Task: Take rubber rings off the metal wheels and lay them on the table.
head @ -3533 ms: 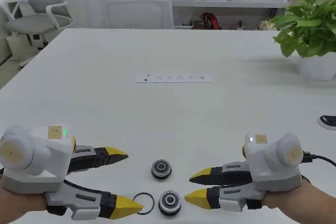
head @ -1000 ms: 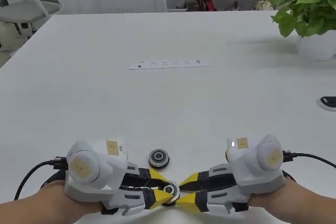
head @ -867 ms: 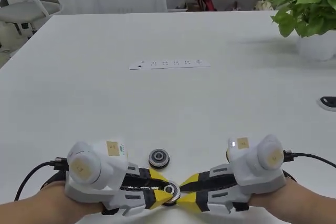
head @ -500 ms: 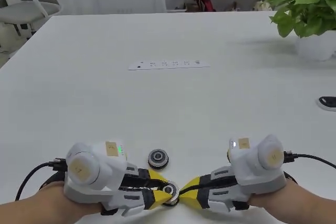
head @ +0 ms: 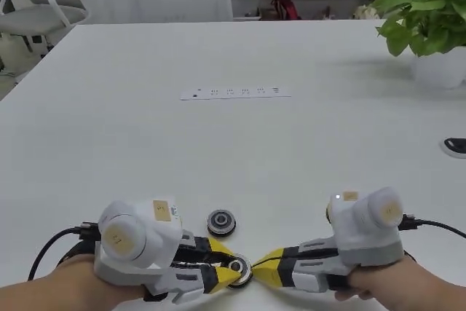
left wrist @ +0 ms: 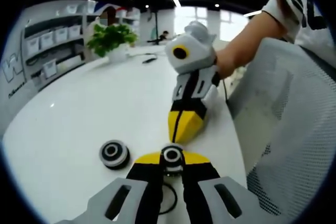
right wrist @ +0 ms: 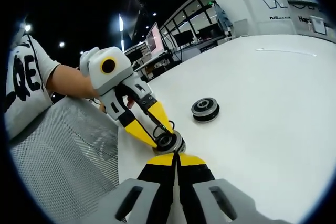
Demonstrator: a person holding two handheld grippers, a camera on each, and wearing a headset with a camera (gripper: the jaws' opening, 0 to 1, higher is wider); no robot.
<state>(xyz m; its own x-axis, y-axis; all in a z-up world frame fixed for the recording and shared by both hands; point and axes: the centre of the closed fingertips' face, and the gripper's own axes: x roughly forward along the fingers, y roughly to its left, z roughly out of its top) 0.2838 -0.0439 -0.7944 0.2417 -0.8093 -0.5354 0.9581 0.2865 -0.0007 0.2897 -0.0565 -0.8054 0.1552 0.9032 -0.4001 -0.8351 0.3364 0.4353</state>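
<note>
Down at the bottom middle of the head view, the left tool [head: 227,270] is clamped on a metal wheel [head: 241,270], its jaws pressing the wheel's sides by the near edge of the white worktop [head: 233,158]. The right tool [head: 263,266] meets it tip to tip, jaws drawn together against the wheel's rim. Whether they pinch any rubber there is hard to tell. A second metal wheel [head: 220,221] lies flat just beyond, apart from both tools. In the left gripper view a thin dark rubber ring [left wrist: 169,199] lies on the worktop below the jaws. A power strip [head: 235,93] sits mid-frame, and a potted plant [head: 426,12] stands at the upper right.
</note>
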